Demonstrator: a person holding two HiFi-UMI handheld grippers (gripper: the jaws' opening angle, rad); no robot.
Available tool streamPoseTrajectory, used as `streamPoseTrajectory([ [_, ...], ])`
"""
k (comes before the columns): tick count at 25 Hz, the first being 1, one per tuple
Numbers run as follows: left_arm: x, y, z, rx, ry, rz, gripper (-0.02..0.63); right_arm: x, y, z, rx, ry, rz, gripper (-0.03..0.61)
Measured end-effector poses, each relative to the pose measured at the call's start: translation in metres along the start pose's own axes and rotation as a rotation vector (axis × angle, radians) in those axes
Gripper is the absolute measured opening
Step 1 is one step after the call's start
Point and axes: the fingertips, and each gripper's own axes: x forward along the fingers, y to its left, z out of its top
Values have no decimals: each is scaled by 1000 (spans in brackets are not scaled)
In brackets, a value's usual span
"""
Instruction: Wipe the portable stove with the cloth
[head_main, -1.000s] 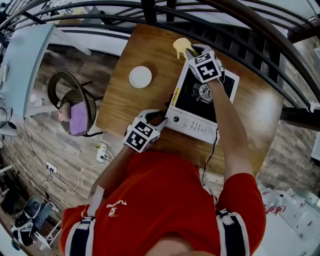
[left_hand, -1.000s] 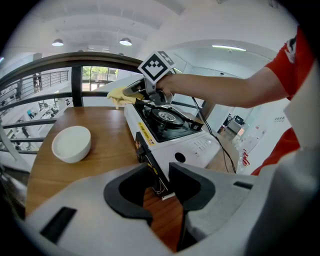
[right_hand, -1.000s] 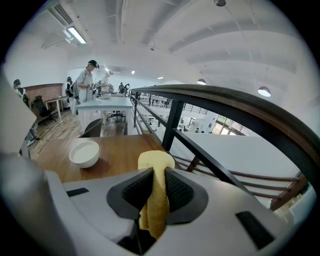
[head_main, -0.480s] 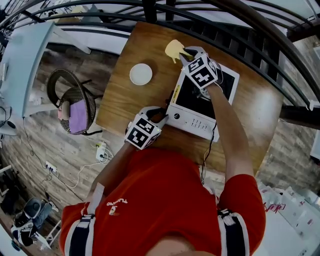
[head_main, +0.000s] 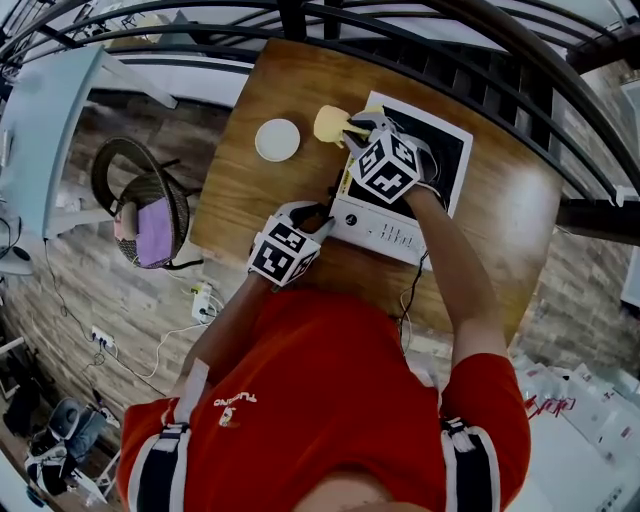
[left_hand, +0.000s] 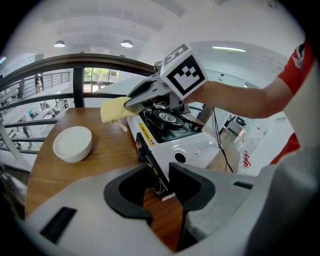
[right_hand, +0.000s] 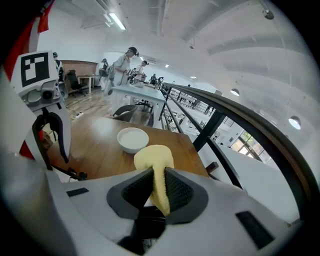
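Your right gripper (head_main: 352, 128), jaws pinching the crumpled yellow cloth (head_main: 330, 123), has slid left off the white portable stove (head_main: 400, 236). Your left gripper (head_main: 318, 214) jaws clamp its near corner. That pass looks finished.

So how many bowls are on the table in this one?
1. The white bowl sits on the wooden table, left of the portable stove, near the cloth; nothing seems to hide another.

Red short-sleeved shirt (head_main: 330, 380) with small white chest lettering, dark white-edged straps (head_main: 160, 470) over the shoulders. Left gripper (head_main: 320, 216) and right gripper (head_main: 351, 126): pale grey, black jaws, black-and-white marker cubes.
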Motion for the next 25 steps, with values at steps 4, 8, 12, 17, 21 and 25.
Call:
streamPoseTrajectory([
  [4, -3, -7, -2, 0, -6, 1, 126, -18, 27, 3, 3, -13, 24, 84],
  [8, -1, -4, -5, -4, -9, 3, 126, -24, 51, 4, 28, -26, 61, 84],
  [12, 3, -3, -4, -3, -11, 8, 126, -31, 75, 4, 33, -36, 98, 84],
  [17, 3, 0, -5, -6, -20, 13, 126, -38, 99, 6, 90, -65, 141, 84],
  [21, 2, 1, -6, -6, -30, 21, 126, -47, 114, 11, 166, -115, 185, 84],
  [25, 3, 2, -5, -3, -35, 25, 126, -57, 122, 17, 225, -168, 198, 84],
])
